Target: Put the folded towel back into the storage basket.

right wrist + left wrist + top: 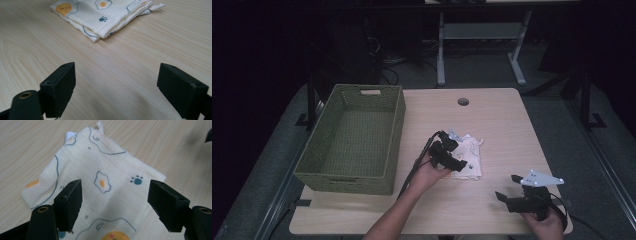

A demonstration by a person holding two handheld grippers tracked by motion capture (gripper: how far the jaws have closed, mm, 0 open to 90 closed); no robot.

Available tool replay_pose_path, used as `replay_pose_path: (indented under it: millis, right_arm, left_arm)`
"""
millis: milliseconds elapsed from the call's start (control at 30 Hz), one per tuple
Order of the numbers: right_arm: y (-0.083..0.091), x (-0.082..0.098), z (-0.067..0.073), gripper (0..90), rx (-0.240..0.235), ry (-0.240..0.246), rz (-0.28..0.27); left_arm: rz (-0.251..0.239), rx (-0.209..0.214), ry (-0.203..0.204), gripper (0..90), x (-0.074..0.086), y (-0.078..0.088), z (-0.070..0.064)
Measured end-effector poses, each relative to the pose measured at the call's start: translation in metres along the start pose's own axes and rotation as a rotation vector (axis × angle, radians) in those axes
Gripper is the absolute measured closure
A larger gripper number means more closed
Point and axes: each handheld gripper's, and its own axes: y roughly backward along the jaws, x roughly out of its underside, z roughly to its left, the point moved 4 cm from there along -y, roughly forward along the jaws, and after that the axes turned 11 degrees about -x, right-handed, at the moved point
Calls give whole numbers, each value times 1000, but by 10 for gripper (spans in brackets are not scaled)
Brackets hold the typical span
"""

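Folded cloth (100,182) lies on the surface just right of the basket (352,135), my left gripper (115,202) over it with jaws wide for a pinch next, right gripper (125,92) open, apart.

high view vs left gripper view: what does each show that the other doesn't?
High view alone: the green woven basket at the table's left, the right gripper with open jaws low at the near right, and the floor and desk legs beyond. Left gripper view alone: the print on the cloth, with fried eggs and a blue paw, and the wide gap between its own jaws. Both: the folded cloth on the wooden table, with the left gripper poised over it, jaws open.
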Motion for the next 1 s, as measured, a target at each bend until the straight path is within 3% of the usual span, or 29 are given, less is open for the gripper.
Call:
replay_pose_path:
  millis: [200, 400, 500, 667, 767, 867, 1000]
  right_arm:
    - [-1, -1, 1, 149, 4, -4, 3]
    - [0, -1, 2, 149, 1, 4, 2]
    - [0, -2, 3, 149, -2, 6, -3]
    - [0, -2, 3, 149, -1, 10, 0]
    - [0, -2, 3, 149, 1, 12, 1]
    - [0, -1, 2, 151, 7, 13, 2]
    - [0, -2, 3, 151, 9, 13, 3]
  left_arm:
    - [36, -17, 22, 283, -6, -14, 3]
    - [74, 4, 51, 302, -9, -27, 9]
    - [104, -21, 33, 324, -8, -34, 9]
    - [122, -20, 30, 364, -6, -42, 8]
    - [161, -55, 20, 401, -4, -47, 8]
    - [162, -81, -6, 423, -4, -48, 5]
    - [158, -82, -14, 456, -4, -48, 6]
